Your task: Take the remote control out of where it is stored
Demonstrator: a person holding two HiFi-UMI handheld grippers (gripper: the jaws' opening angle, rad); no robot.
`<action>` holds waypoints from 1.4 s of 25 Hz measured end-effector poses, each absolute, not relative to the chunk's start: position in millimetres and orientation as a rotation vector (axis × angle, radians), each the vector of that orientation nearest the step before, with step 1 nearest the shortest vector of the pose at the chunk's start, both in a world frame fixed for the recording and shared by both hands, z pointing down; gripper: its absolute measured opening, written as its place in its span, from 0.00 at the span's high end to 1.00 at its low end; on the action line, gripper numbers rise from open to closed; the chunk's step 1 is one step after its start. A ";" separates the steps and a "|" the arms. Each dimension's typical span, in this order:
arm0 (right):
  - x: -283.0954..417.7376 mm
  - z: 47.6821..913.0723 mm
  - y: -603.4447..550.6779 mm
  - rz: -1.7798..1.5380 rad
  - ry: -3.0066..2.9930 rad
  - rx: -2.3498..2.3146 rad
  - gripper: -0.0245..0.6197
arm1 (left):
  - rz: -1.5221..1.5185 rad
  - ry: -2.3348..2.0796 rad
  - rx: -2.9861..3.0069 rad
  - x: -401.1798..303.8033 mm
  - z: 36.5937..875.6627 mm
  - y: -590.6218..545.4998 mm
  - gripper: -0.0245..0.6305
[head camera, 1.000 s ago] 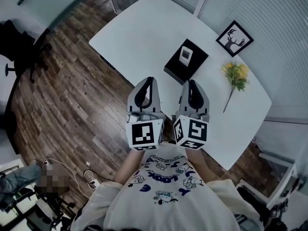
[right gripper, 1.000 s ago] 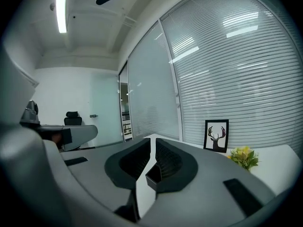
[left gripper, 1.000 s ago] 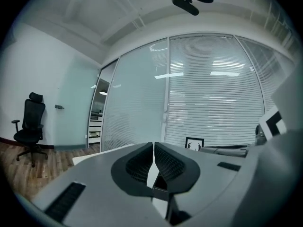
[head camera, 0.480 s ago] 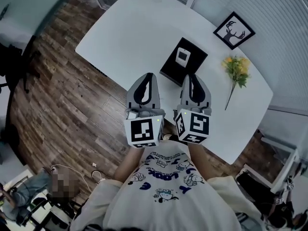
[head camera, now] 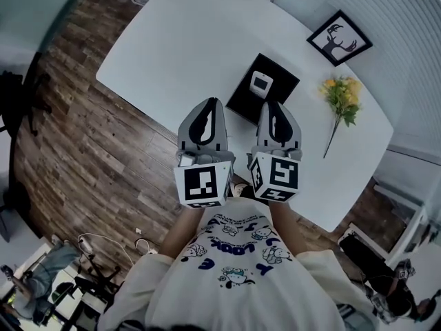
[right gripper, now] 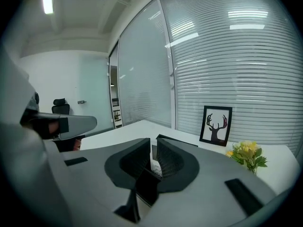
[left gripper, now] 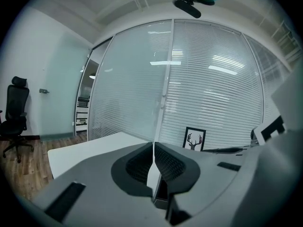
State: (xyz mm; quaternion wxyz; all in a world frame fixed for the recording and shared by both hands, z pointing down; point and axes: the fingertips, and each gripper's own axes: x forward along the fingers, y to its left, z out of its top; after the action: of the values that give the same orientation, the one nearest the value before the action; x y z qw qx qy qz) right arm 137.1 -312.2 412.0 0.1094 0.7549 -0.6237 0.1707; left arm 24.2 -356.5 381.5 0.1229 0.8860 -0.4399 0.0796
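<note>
A small white remote control (head camera: 262,83) lies on top of a black box (head camera: 242,103) near the middle of the white table (head camera: 172,40). Both grippers are held side by side above the table's near edge, pointing at the box. My left gripper (head camera: 209,102) is shut and empty, just left of the box's near corner; its jaws meet in a line (left gripper: 153,144). My right gripper (head camera: 271,106) is shut with nothing in it, its tip over the box's near edge (right gripper: 176,139). The remote lies a short way beyond both tips.
A framed deer picture (head camera: 339,38) leans at the table's far right corner, also seen as the deer picture (right gripper: 216,125) before the blinds. Yellow flowers (head camera: 340,94) lie right of the box. An office chair (left gripper: 13,119) stands on the wood floor to the left.
The view has shifted, and the box and remote now sit closer to both gripper tips. Both grippers stay side by side and shut.
</note>
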 end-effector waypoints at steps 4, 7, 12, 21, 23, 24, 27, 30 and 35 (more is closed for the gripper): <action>143.5 424.3 -322.9 0.533 -1.815 2.206 0.90 | 0.259 -1.274 2.573 28.2 393.0 -370.0 0.93; 149.2 431.9 -328.9 0.551 -1.794 2.205 0.90 | 0.285 -1.276 2.561 28.7 402.0 -379.0 0.93; 157.5 445.3 -337.4 0.571 -1.760 2.186 0.89 | 0.312 -1.274 2.533 28.6 416.1 -391.1 0.93; 171.3 462.8 -351.0 0.597 -1.727 2.163 0.89 | 0.360 -1.258 2.507 36.1 438.8 -406.0 0.93; 170.9 465.1 -354.2 0.604 -1.740 2.144 0.88 | 0.360 -1.257 2.505 38.0 440.4 -409.5 0.93; 169.1 466.4 -356.2 0.611 -1.755 2.128 0.83 | 0.359 -1.256 2.502 38.8 441.0 -411.4 0.93; 164.3 470.7 -361.1 0.628 -1.784 2.087 0.73 | 0.366 -1.255 2.490 39.8 445.6 -414.6 0.93; 163.1 473.8 -364.8 0.632 -1.789 2.072 0.73 | 0.362 -1.254 2.487 41.8 447.2 -419.2 0.93; 163.5 477.7 -371.4 0.619 -1.813 2.039 0.72 | 0.365 -1.243 2.475 42.0 453.2 -422.0 0.93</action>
State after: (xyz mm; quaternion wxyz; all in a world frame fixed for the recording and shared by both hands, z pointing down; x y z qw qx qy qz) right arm 163.5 -371.4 477.7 0.1709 0.7180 -0.6386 0.2179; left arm 42.0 -422.0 453.2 0.1733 0.8725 -0.4383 0.1287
